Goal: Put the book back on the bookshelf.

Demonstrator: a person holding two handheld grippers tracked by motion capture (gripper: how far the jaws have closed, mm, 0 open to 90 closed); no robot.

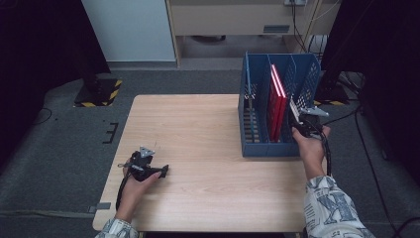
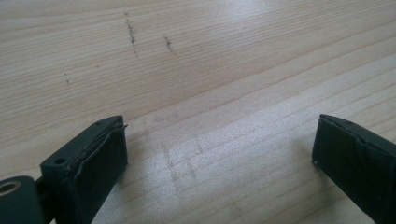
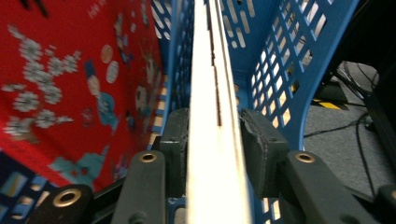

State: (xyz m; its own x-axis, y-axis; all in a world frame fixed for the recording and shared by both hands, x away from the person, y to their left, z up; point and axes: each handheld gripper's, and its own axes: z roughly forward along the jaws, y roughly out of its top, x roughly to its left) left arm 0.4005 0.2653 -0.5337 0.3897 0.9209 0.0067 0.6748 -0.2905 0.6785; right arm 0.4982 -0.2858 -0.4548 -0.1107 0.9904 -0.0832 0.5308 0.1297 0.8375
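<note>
A blue file rack (image 1: pixel 257 144) stands on the right of the wooden table (image 1: pixel 198 129), with red books (image 1: pixel 276 101) upright in its middle slot. In the rightmost slot a thin book with white page edges (image 1: pixel 293 110) leans, and my right gripper (image 1: pixel 300 120) is at its near end. In the right gripper view the book (image 3: pixel 210 70) runs up between the two pads, which lie against both its sides; my right gripper (image 3: pixel 215 149) is shut on it. The red cover (image 3: pixel 70 93) shows to its left. My left gripper (image 1: pixel 163 171) rests low on the table, open (image 2: pixel 219 154), with bare wood between its jaws.
The rack's perforated blue wall (image 3: pixel 275 70) stands close on the right of the held book. Beyond the table's right edge are cables (image 1: pixel 346 119) on grey carpet. A hazard-striped base (image 1: pixel 99 94) sits on the floor at far left.
</note>
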